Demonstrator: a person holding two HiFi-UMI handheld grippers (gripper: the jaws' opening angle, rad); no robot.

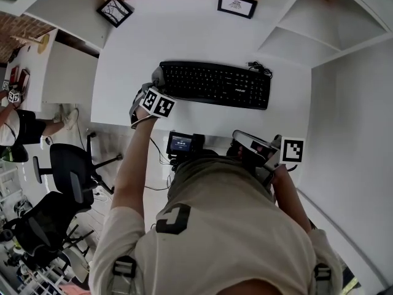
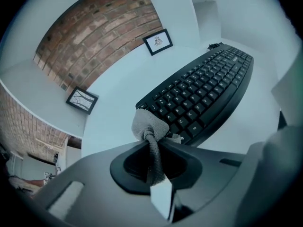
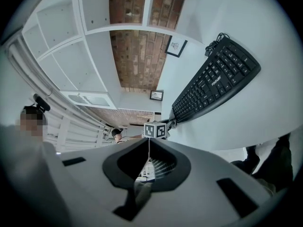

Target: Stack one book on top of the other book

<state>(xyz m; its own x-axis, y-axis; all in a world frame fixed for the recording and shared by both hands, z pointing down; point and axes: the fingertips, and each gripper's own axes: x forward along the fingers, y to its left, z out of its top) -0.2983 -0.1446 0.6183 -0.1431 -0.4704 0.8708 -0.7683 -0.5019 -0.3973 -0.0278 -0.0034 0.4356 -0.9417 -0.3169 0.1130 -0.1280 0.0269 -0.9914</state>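
Books: none in view.
Left hand-held gripper [image 1: 156, 82] clamps a cloth [image 2: 149, 124] by the keyboard [image 1: 215, 83]; right hand-held gripper [image 3: 147, 150] has its jaws together, empty.

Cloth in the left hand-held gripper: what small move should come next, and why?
Probably a short wipe across the bare desk left of the keyboard. The left hand-held gripper is shut on the grey cloth, which sits at the keyboard's left end, and no books are in view to stack.
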